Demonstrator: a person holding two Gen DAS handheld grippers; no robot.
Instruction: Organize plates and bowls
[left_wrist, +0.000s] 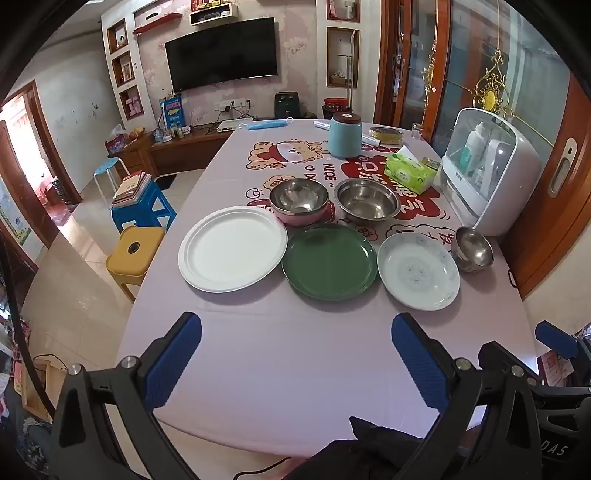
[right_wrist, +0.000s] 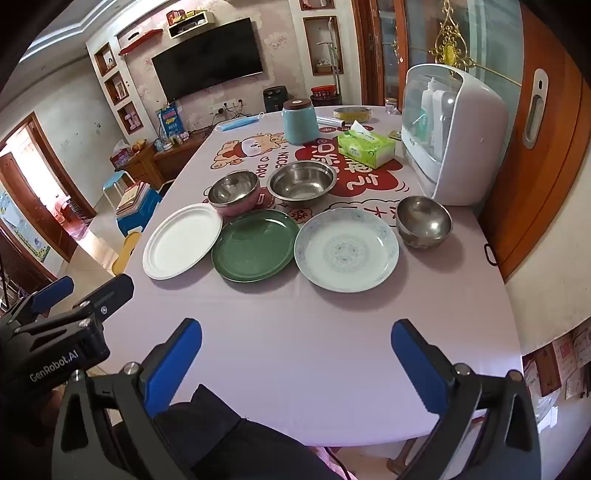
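Both hand-held grippers wide open, nothing grabbed yet

Left hand-held gripper (left_wrist: 295, 363) and right hand-held gripper (right_wrist: 295, 365) hang released over the near edge of the bench (left_wrist: 280, 369). Straight ahead sit the white plate (left_wrist: 232, 254), green plate (left_wrist: 329, 262) and patterned plate (right_wrist: 346, 250) in a row, with three empty steel bowls behind. I reckon the left is nearer the white plate.

3 plates (left_wrist: 330, 261), 3 bowls (left_wrist: 367, 201), unstacked

The pink bowl (left_wrist: 295, 218) is partly hidden behind the white plate (left_wrist: 232, 254).
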